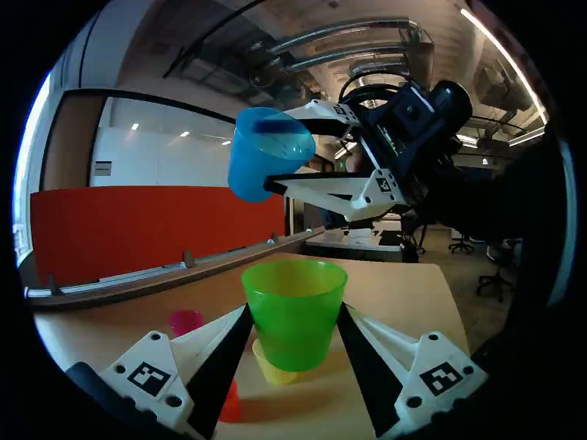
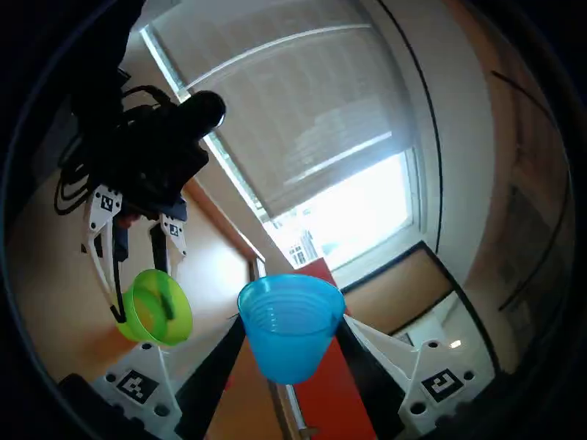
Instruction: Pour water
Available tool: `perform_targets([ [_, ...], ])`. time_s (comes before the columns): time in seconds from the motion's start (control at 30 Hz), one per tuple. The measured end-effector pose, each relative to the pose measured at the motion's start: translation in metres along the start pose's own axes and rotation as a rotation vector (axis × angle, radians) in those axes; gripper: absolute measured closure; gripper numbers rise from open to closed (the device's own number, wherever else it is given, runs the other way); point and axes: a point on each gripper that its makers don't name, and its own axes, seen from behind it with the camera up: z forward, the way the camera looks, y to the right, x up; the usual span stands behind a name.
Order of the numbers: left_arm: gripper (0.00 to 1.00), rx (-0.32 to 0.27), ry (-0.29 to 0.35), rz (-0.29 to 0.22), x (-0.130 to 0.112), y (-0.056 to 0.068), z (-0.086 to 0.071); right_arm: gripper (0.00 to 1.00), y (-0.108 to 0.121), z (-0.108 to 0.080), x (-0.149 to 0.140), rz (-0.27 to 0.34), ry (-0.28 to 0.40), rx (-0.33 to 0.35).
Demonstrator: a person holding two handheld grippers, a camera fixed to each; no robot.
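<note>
In the left gripper view, the left gripper has its fingers closed on the sides of an upright green cup at lower centre, with the rim level and the mouth open upward. Above it and slightly left in the frame, the right gripper clamps a translucent blue cup. One finger lies across the near the rim and the other along the lower wall, and the blue cup is tilted. The two cups are apart, with clear air between the blue cup's base and the green rim. Whether either cup holds water cannot be told.

Below and behind the green cup, three small cups stand on the wooden tabletop. A pink cup is at lower left, a yellow cup is just under the green cup's base in the frame, and a red cup is half hidden by the left finger. The right half of the tabletop is bare out to its right edge, beyond which stand office chairs. The far edge runs along a rail under a red partition.

In the right gripper view, the blue cup sits gripped between that gripper's fingers at lower centre. The green cup is at lower left in the left gripper, its mouth turned toward the camera. A gap separates the two rims. A bright window lies behind them.
</note>
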Motion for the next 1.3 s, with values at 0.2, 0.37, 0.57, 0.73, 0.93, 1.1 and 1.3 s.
perform_targets([
  [0.2, 0.20, 0.004, -0.001, 0.000, 0.001, -0.001, 0.000, 0.12, -0.004, -0.003, -0.002, 0.189, 0.013, 0.009],
  [0.37, 0.20, 0.008, -0.002, 0.000, 0.001, -0.002, -0.001, 0.12, 0.001, -0.006, -0.002, 0.342, 0.035, 0.001],
  [0.57, 0.20, 0.017, -0.001, 0.004, 0.002, -0.005, -0.002, 0.12, -0.002, -0.008, -0.007, 0.441, 0.030, 0.004],
  [0.73, 0.20, 0.022, -0.002, 0.003, 0.002, -0.006, -0.003, 0.12, -0.004, -0.008, -0.011, 0.527, 0.021, 0.002],
  [0.93, 0.20, 0.027, -0.007, 0.009, 0.004, -0.007, -0.003, 0.12, -0.005, -0.008, -0.012, 0.651, 0.018, 0.005],
  [1.1, 0.20, 0.032, -0.007, 0.009, 0.006, -0.007, -0.004, 0.12, -0.007, -0.009, -0.013, 0.742, 0.017, 0.013],
  [1.3, 0.20, 0.038, -0.011, 0.010, 0.006, -0.009, -0.005, 0.12, -0.007, -0.011, -0.013, 0.855, 0.019, 0.016],
])
